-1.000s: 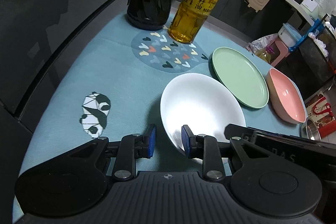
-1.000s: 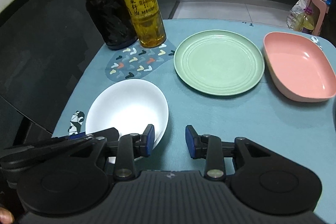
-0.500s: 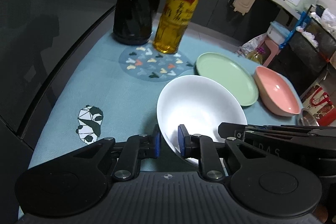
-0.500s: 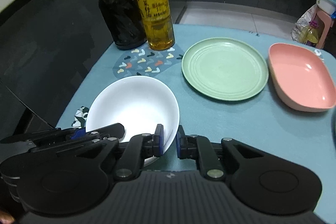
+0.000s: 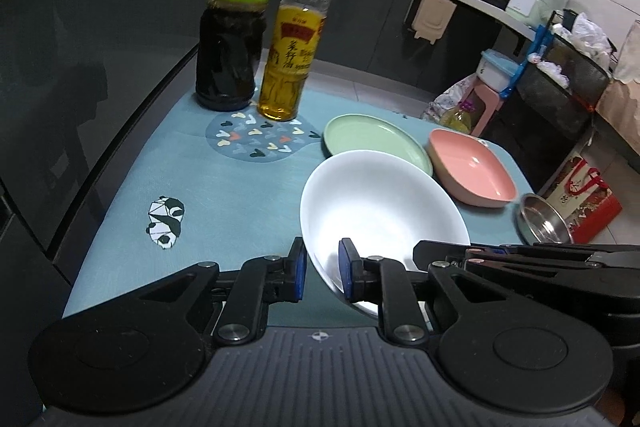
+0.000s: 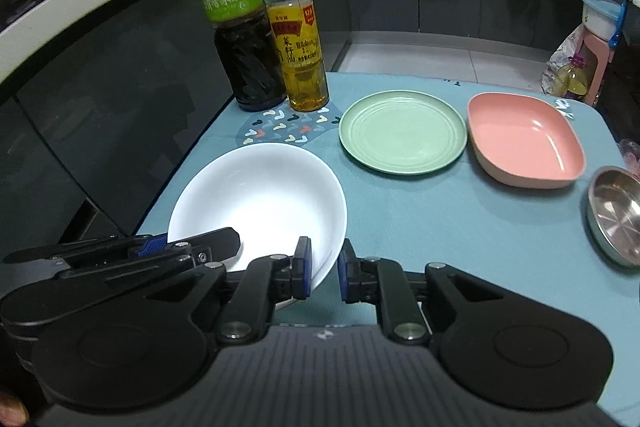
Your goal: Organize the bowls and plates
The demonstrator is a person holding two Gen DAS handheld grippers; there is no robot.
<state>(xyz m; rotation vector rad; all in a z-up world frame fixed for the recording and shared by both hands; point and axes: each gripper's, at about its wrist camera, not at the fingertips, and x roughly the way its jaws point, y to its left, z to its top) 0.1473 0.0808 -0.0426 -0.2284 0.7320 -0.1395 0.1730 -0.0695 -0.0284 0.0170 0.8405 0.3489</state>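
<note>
Left wrist view
Left gripper [image 5: 322, 269]: clamping the near left rim of the white bowl [image 5: 380, 203], one blue pad outside the wall, one inside.
White bowl: tilting, its far edge overlapping the green plate [image 5: 372, 137] in this view; whether they are touching cannot be told.
Pink dish [image 5: 472, 167]: sitting just right of the green plate on the blue table cover [image 5: 160, 163].
Steel bowl [image 5: 544, 221]: lying at the cover's right edge.
Bottles: dark vinegar bottle [image 5: 232, 39] and yellow oil bottle [image 5: 292, 59] standing side by side at the far end.

Right wrist view
Right gripper [image 6: 324, 273]: pinching the bowl's [image 6: 260, 203] near right rim between its pads.
Left gripper [image 6: 160, 251]: gripping the opposite near rim, coming in from the left.
Green plate [image 6: 402, 131]: lying flat, apart from the bowl.
Pink dish [image 6: 524, 143]: resting beside the plate.
Steel bowl [image 6: 616, 215]: sitting at the right edge.
</note>
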